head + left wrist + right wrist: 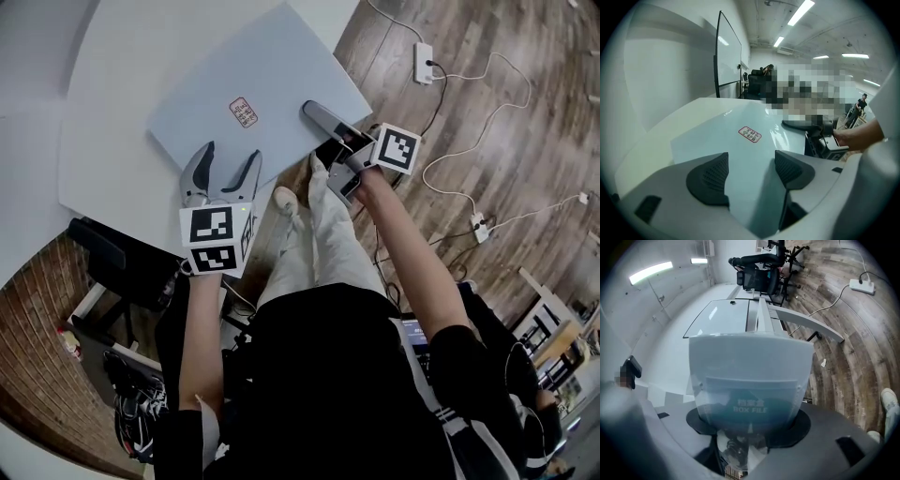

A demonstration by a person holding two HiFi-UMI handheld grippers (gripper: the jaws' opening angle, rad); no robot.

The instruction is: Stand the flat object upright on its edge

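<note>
two handheld grippers, one flat item. left gripper (232,159), nearest: jaws wide apart, nothing between the pads, poised over the near edge of a pale blue box file (253,80). box file: flat on a white table (103,141), red sticker (243,112) on top. right gripper (749,422): jaws clamped on the file's labelled end. beyond: power strip (424,62) on wooden floor (487,112).

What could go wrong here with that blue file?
The right tool pinches only one edge of the file, at the rim of the table; when lifted, the smooth file might slip or swing off onto the floor. The left tool is open over the near corner, so it may not steady it in time.
</note>
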